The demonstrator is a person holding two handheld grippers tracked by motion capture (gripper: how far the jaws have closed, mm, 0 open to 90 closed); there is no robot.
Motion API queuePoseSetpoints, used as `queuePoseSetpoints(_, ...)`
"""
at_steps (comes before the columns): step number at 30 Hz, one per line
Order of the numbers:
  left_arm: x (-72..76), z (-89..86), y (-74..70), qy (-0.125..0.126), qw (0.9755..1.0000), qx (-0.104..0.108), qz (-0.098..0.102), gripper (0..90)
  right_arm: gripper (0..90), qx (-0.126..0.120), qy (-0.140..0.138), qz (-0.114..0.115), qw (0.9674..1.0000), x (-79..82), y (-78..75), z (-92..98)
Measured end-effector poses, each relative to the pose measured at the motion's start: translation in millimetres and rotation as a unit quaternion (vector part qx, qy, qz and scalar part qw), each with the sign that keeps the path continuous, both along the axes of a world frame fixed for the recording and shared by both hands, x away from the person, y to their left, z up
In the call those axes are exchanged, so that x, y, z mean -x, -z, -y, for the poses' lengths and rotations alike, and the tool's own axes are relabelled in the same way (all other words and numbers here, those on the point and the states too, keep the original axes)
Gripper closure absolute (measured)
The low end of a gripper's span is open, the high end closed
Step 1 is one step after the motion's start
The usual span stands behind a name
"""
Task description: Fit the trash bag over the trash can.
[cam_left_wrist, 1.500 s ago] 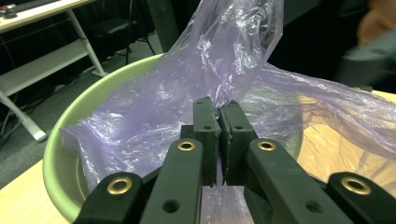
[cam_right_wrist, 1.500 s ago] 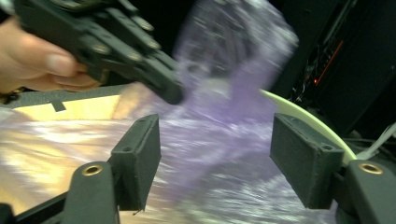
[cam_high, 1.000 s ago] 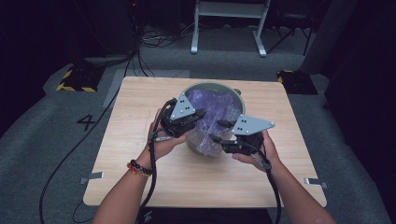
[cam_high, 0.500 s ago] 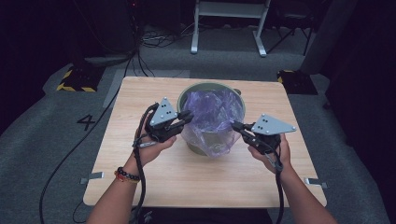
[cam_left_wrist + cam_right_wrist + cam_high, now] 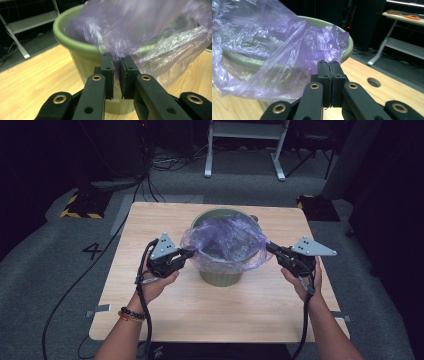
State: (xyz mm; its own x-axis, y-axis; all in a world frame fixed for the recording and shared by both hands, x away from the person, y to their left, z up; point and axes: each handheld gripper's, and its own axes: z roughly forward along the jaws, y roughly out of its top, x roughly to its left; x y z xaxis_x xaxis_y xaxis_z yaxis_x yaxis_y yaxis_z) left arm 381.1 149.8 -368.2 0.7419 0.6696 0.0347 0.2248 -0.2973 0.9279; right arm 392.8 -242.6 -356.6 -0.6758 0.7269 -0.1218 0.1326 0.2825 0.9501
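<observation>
Here a wooden table [image 5: 165, 310] in a dark room; between the left gripper [image 5: 186, 254] and right gripper [image 5: 270, 248], both clamped on the purple bag [image 5: 225, 242], stands a green bucket [image 5: 220, 277].

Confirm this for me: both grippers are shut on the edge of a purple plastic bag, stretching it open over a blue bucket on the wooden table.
One detail is wrong: the bucket is green, not blue, as the high view and the left gripper view show. The rest stands: the left gripper and right gripper each pinch the purple bag over it on the wooden table.
</observation>
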Motion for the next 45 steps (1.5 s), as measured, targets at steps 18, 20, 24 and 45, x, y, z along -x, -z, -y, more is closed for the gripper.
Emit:
queuePoseSetpoints(18, -9.4, -1.5, 31.1, -0.033, 0.9992, -0.003, -0.024, 40.3, 64.9, -0.034, 0.010, -0.024, 0.9991, -19.3, 18.8, 14.4)
queuePoseSetpoints(20, -3.7, -4.1, 28.0, -0.035, 0.9993, -0.005, -0.014, 28.4, 53.5, -0.034, 0.007, -0.016, 0.9993, -17.4, 16.0, 14.4)
queuePoseSetpoints(24, 10.1, -5.8, 21.5, -0.008, 0.9999, -0.008, 0.006, 22.4, 35.5, -0.016, -0.010, 0.005, 0.9998, -7.9, 7.5, 13.8)
queuePoseSetpoints(45, 38.7, -23.8, -25.1, 0.024, 0.9988, 0.019, 0.037, 15.7, 41.2, 0.044, 0.023, 0.001, 0.9988, 5.3, -7.6, 40.0)
